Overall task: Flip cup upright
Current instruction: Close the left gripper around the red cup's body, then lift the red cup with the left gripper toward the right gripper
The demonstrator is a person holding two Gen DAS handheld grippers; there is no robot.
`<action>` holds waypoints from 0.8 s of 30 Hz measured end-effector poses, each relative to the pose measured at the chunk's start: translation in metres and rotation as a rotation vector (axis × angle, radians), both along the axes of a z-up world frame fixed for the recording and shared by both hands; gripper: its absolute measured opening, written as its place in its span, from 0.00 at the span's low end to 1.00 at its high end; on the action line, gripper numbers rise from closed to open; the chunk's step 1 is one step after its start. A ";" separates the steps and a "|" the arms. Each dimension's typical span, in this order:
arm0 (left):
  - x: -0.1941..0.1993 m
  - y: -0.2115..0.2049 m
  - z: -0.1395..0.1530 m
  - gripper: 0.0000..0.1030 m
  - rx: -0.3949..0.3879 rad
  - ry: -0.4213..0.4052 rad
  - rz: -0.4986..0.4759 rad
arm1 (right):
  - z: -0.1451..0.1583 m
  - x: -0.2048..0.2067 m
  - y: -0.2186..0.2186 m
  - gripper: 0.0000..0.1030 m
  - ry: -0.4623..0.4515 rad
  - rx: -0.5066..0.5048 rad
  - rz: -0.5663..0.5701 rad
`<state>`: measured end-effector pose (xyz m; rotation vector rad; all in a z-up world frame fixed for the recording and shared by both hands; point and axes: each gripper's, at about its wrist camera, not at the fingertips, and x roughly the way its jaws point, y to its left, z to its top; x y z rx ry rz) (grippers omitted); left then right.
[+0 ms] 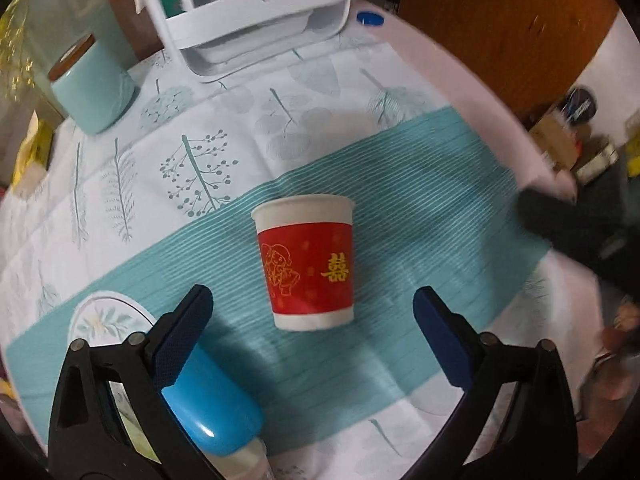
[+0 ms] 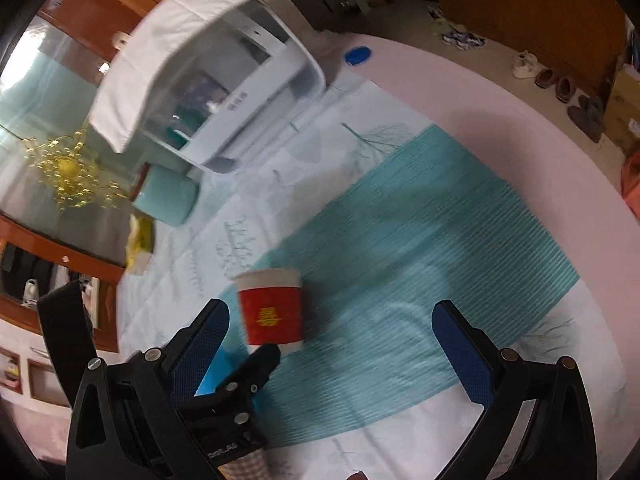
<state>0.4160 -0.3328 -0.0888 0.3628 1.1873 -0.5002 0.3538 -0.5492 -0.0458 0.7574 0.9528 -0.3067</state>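
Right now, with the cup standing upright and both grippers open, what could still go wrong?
The paper cup looks light and stands free between the left gripper's open fingers, so a careless pull-back could tip it. The blue-capped bottle lies right by the left finger. The right gripper is open nearby and could clip either.

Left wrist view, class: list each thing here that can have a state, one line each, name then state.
paper cup: upright, rim up, standing free on the teal mat.
left tool: open, fingers either side of the cup, not touching.
right tool: open, holding nothing.
teal jar: upright, lid on.
blue-capped bottle: lying on its side, cap on.
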 end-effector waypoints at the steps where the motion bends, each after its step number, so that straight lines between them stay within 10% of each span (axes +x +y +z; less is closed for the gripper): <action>1: -0.001 -0.002 -0.004 0.96 0.023 -0.014 0.003 | 0.001 -0.003 -0.004 0.99 -0.020 -0.001 -0.013; 4: -0.002 -0.011 -0.019 0.91 0.049 -0.042 -0.014 | -0.001 -0.010 -0.009 0.99 -0.019 -0.008 -0.036; 9: 0.004 -0.015 -0.039 0.54 0.092 -0.011 0.035 | -0.002 -0.018 -0.013 0.99 -0.063 0.048 -0.003; 24: -0.031 0.039 -0.001 0.53 -0.070 0.111 0.154 | 0.028 -0.091 -0.041 0.99 -0.159 0.052 -0.173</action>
